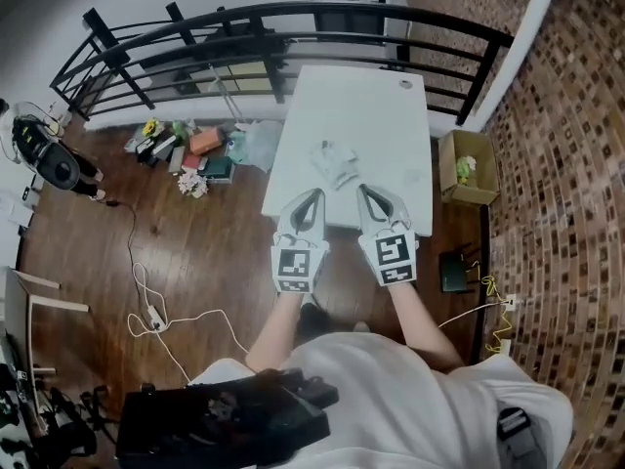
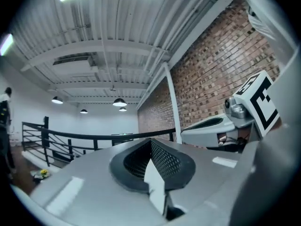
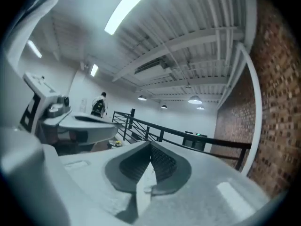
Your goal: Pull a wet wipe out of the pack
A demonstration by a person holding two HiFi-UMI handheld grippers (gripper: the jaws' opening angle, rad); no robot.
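left gripper point(image 1: 315, 195) fingers closed, right gripper point(image 1: 364, 191) fingers closed

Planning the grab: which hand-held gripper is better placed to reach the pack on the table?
Right, narrowly: the right hand-held gripper looks slightly nearer the pack than the left hand-held gripper; both are shut.

An industrial loft: brick wall point(image 1: 566, 115), black railing point(image 1: 293, 13), wood floor point(image 1: 195, 242).

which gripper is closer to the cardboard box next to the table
Right. The right gripper is left of the cardboard box in the head view; the left gripper sits beyond it, farther from the box.
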